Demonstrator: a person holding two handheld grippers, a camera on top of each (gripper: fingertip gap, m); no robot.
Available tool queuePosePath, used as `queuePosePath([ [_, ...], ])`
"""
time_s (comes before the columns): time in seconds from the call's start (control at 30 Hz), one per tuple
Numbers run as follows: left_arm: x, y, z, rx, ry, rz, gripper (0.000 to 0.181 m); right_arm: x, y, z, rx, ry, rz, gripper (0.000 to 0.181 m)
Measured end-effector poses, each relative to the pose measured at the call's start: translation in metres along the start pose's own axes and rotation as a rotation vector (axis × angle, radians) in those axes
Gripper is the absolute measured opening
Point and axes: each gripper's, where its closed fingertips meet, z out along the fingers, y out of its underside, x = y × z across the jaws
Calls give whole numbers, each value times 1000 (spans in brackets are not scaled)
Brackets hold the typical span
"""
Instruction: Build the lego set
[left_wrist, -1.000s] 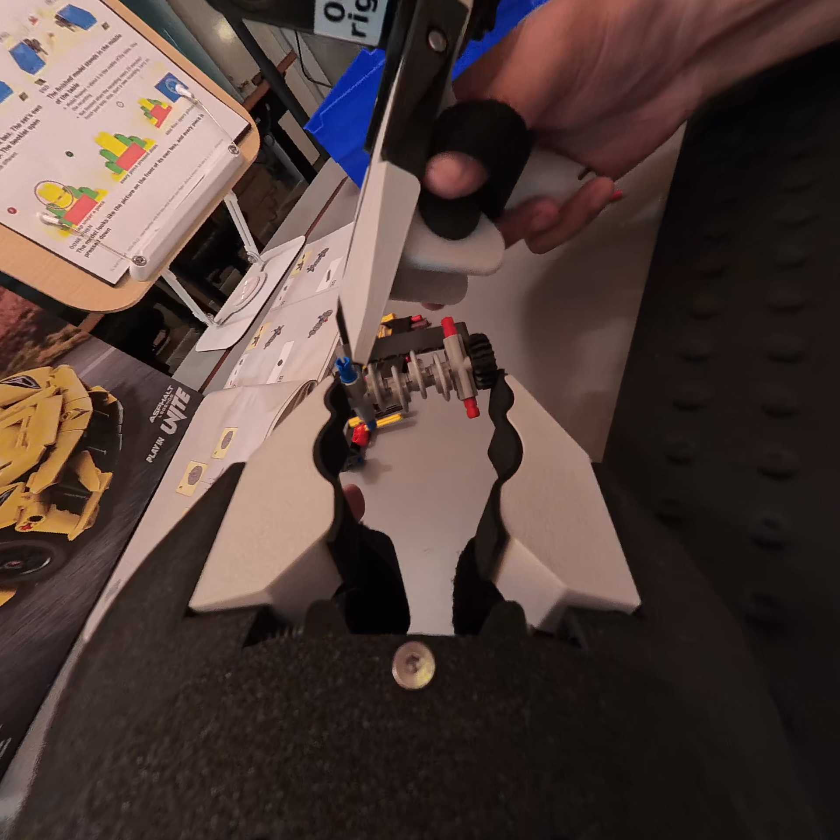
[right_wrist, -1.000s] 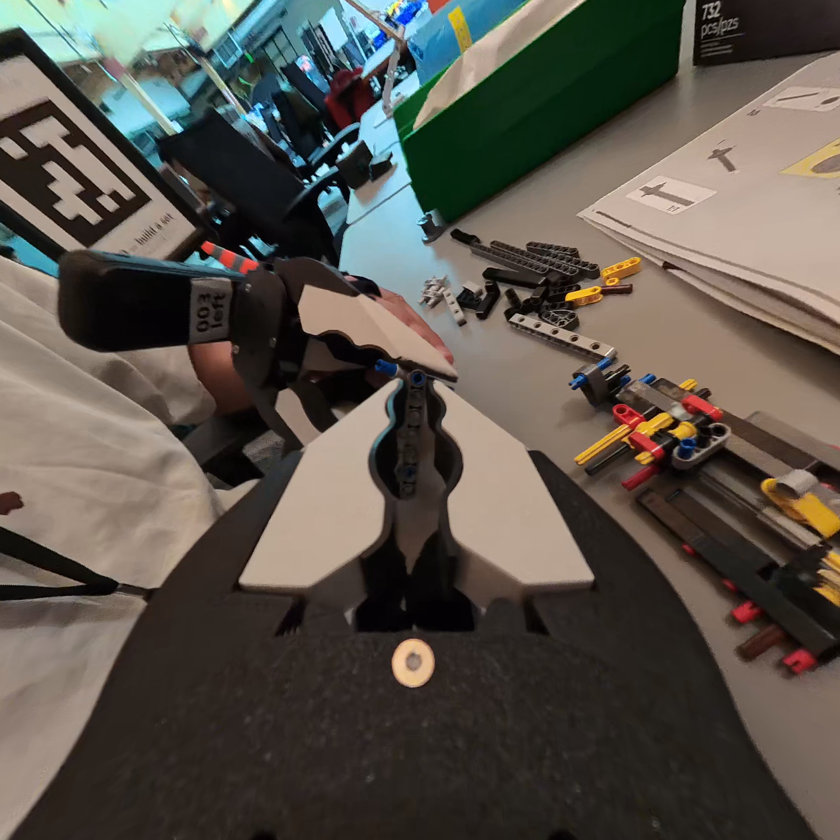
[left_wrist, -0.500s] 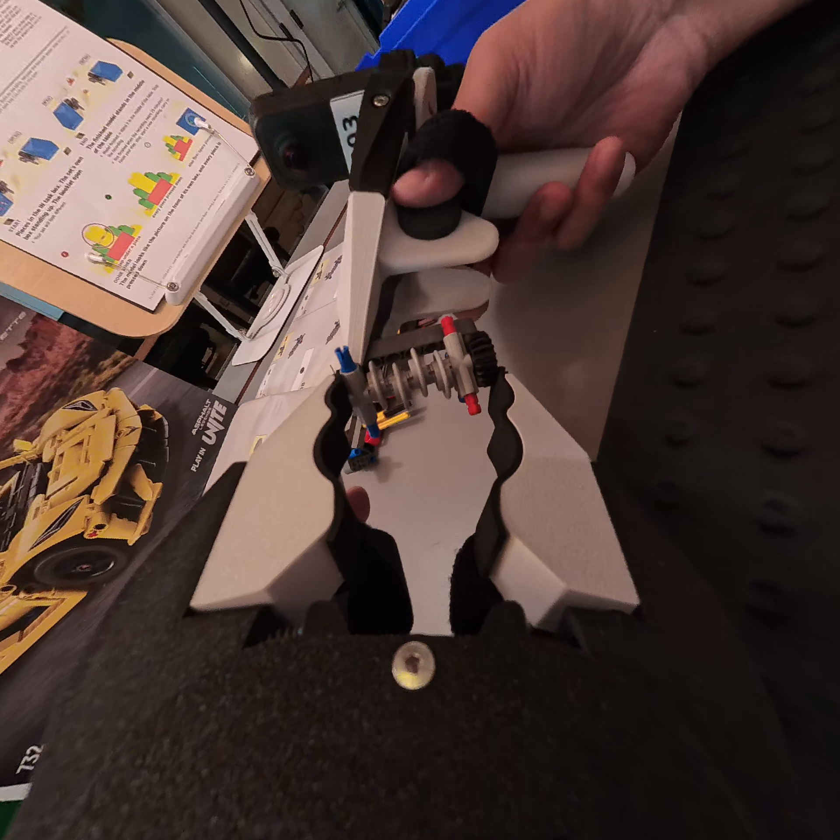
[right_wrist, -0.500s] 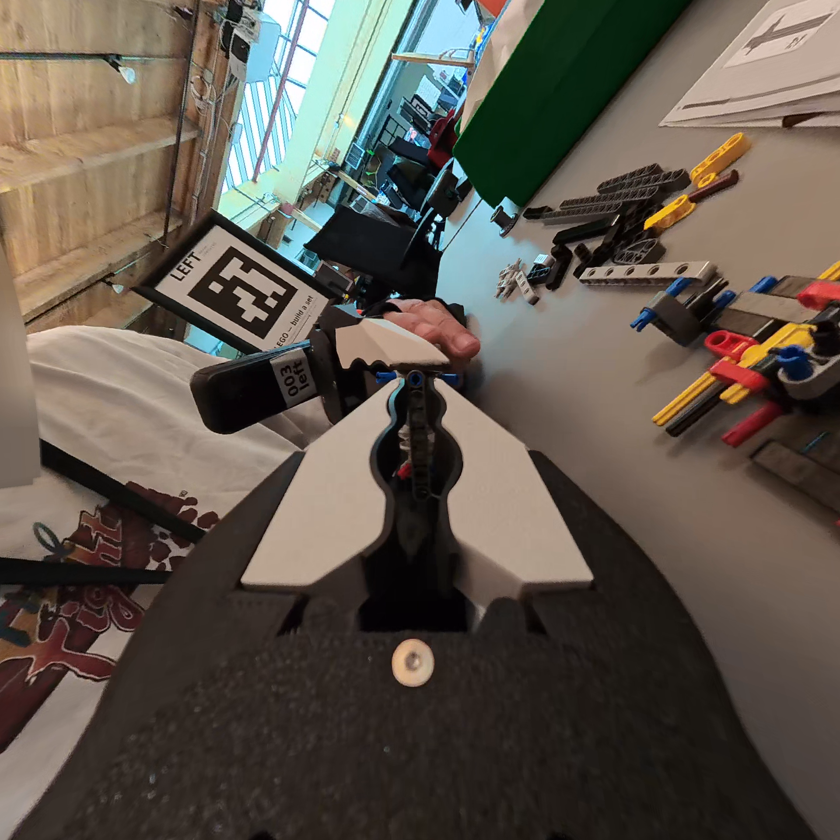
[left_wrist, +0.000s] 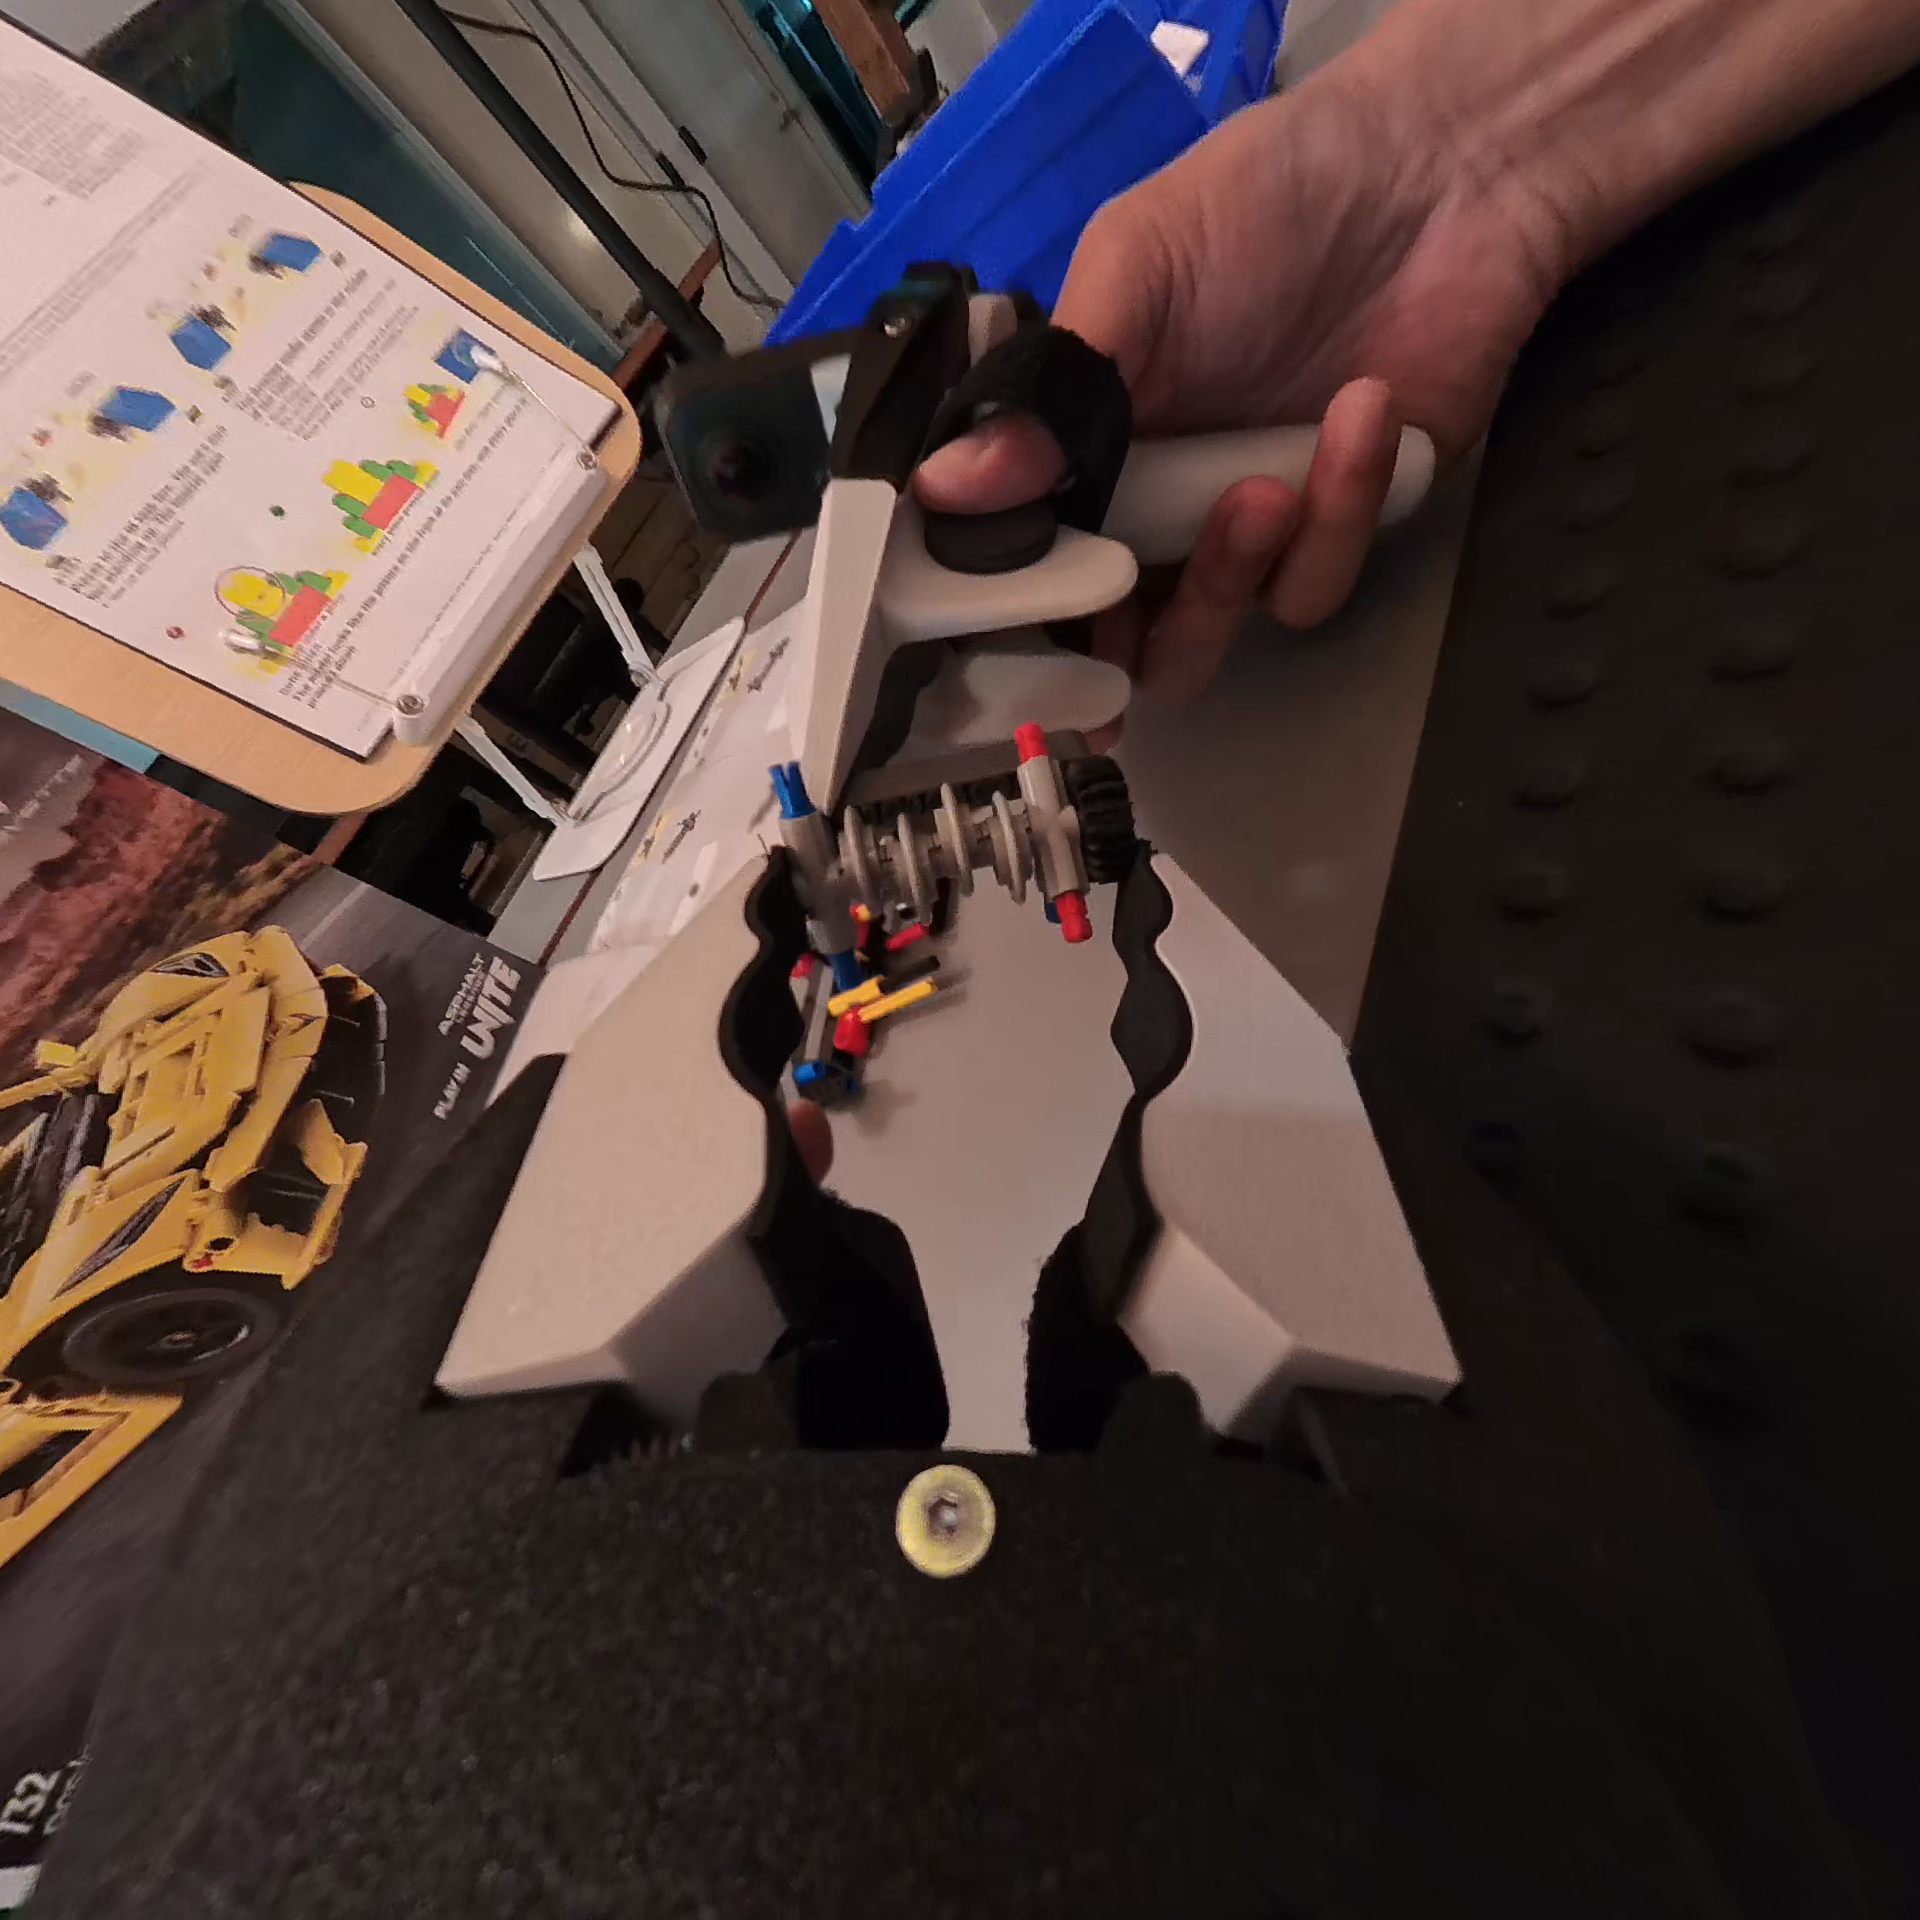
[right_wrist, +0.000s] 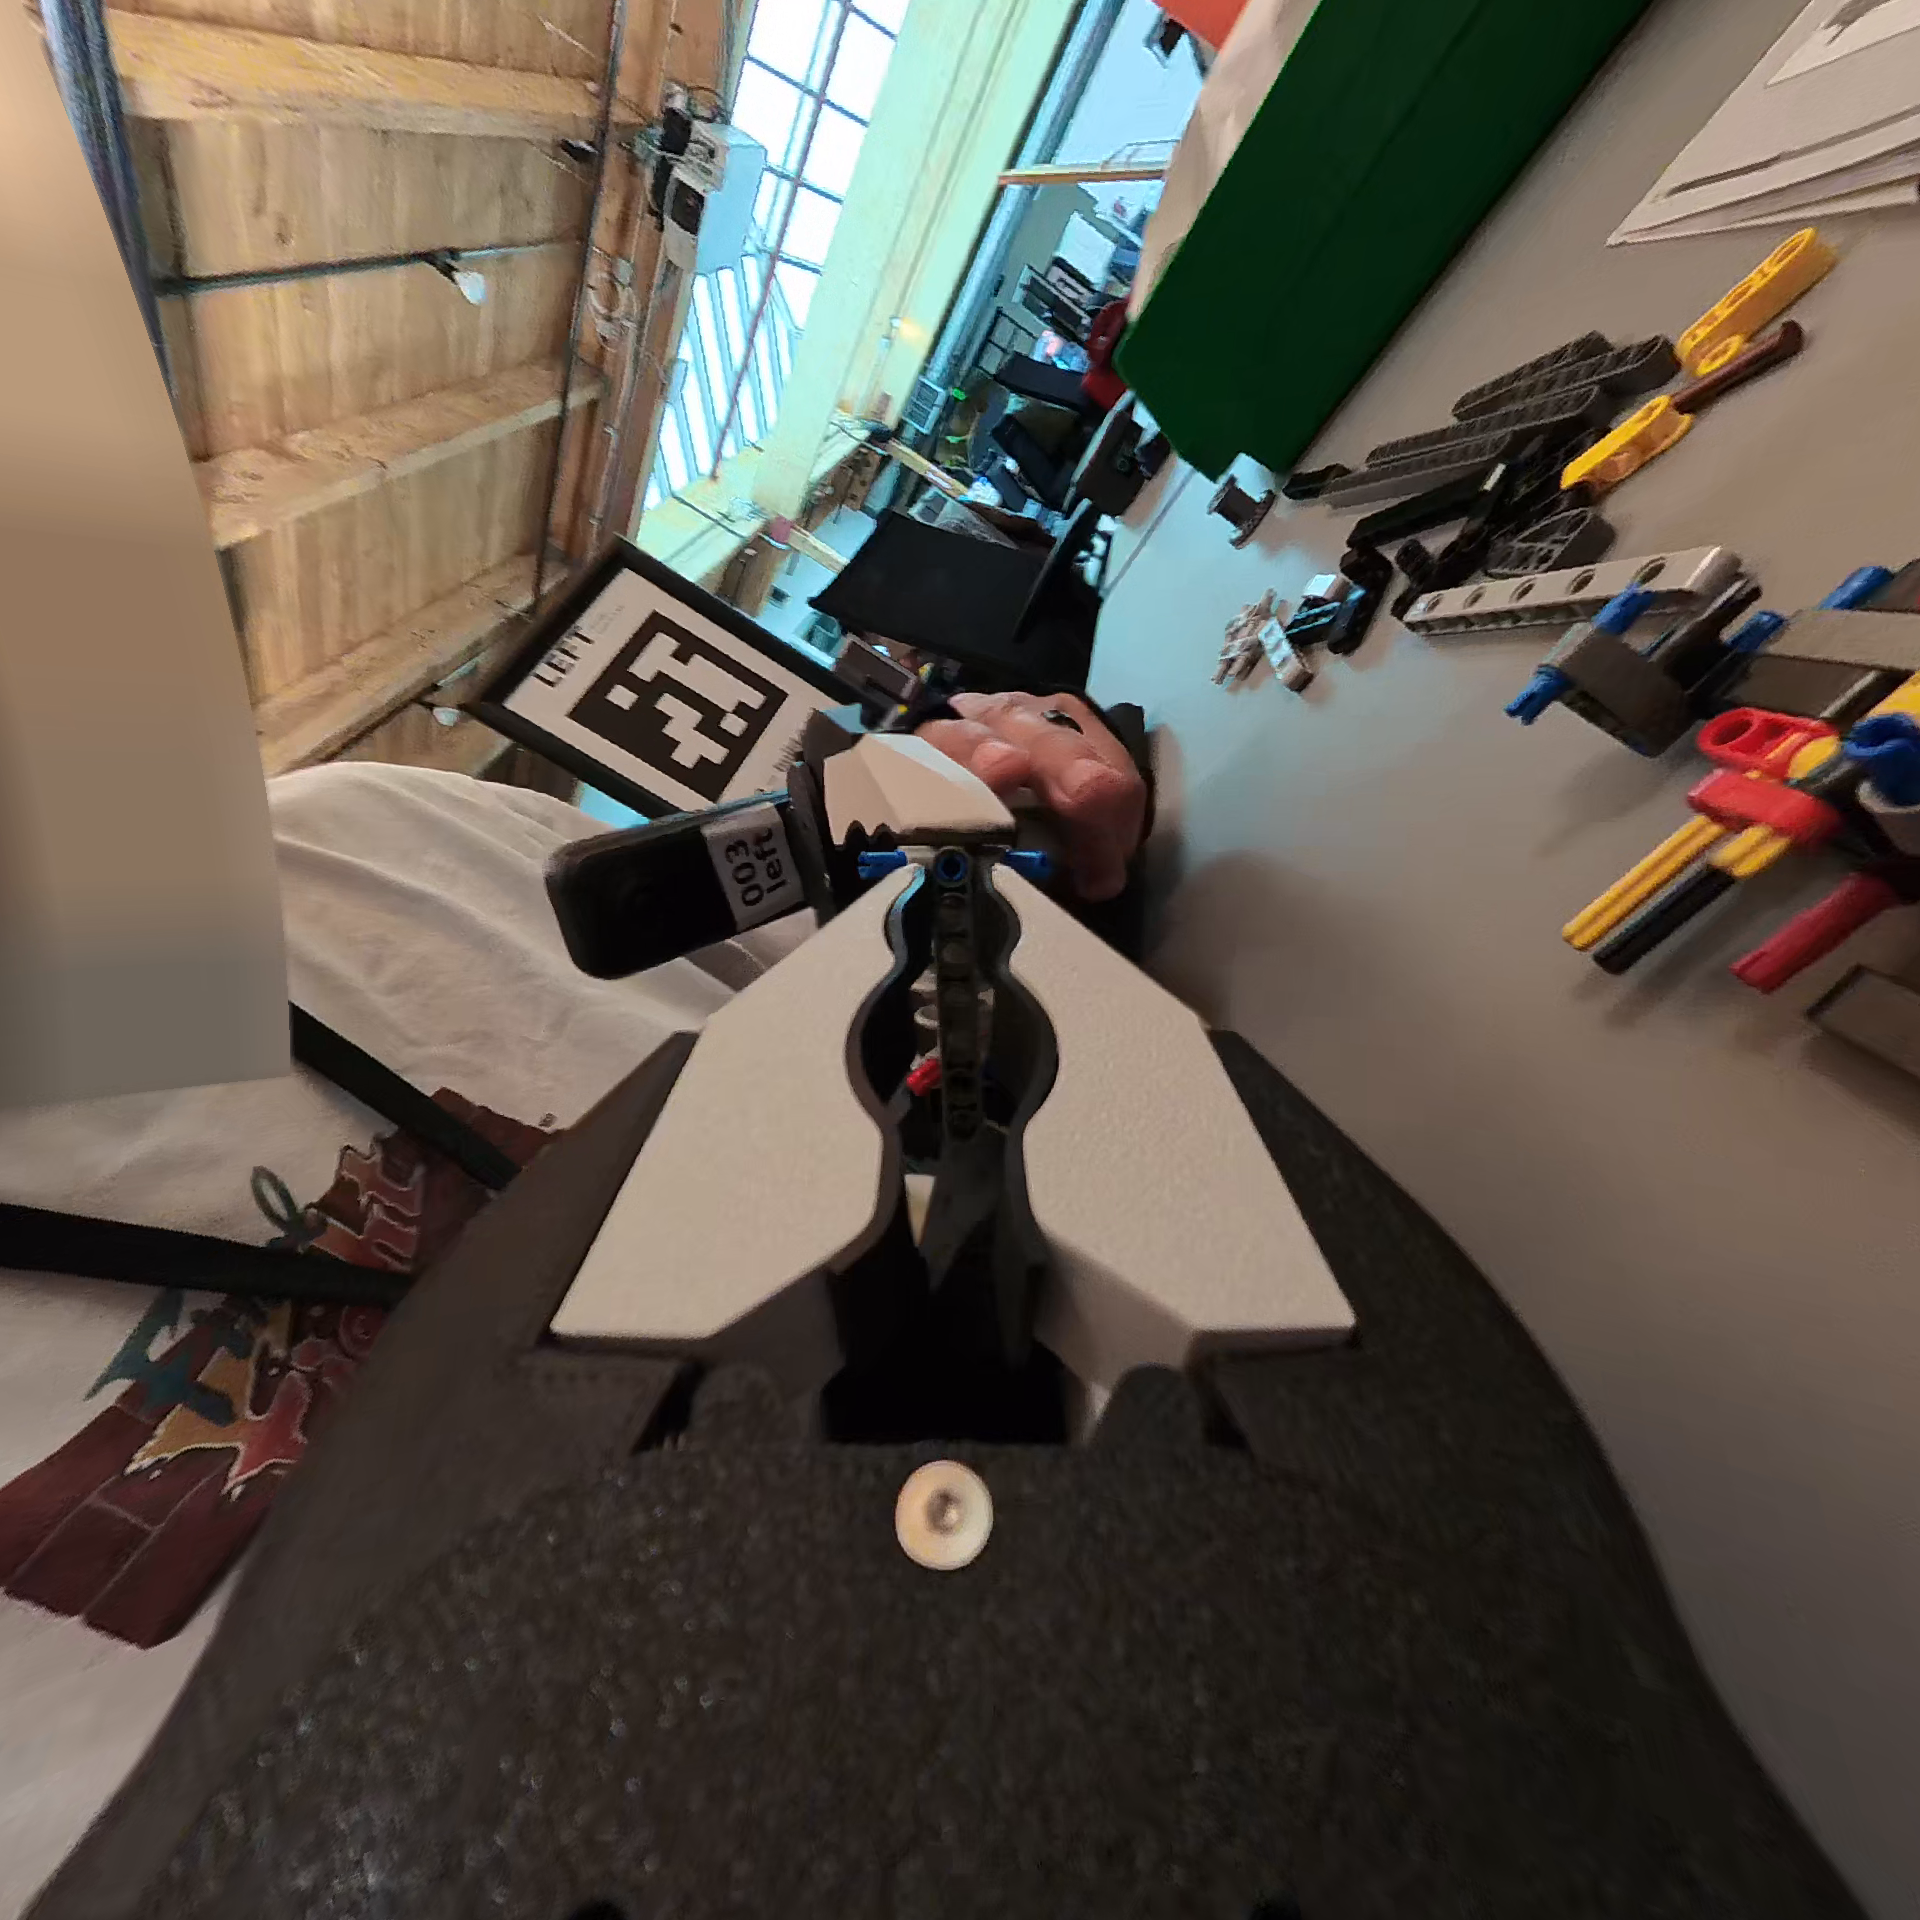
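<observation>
- Grey tabletop (right_wrist: 1455, 1091); timber-boarded wall (right_wrist: 343, 436) and bright windows (right_wrist: 748, 291) far left, green box (right_wrist: 1351, 239) behind loose beams and pins (right_wrist: 1538, 499).
- Right gripper (right_wrist: 951, 883) pinches the gear-and-axle assembly (left_wrist: 961, 842) by its dark beam, held above the table.
- Left gripper (left_wrist: 951, 883) spread wide, tips flanking the assembly; contact unclear.
- Yellow-car box (left_wrist: 187, 1091) cut off at left; instruction sheet (left_wrist: 239, 416) blurred.
</observation>
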Motion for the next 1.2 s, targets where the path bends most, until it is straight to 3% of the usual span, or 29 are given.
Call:
queuePosePath([
  [0.3,1,-3,-1,21,19,-24,59,1,0,0,5,18,-9,6],
  [0.67,3,-17,-8,90,29,-22,59,-15,4,-1,-2,-109,70,6],
  [1.2,4,-17,-8,94,28,-6,58,-16,7,-2,-9,-113,59,5],
])
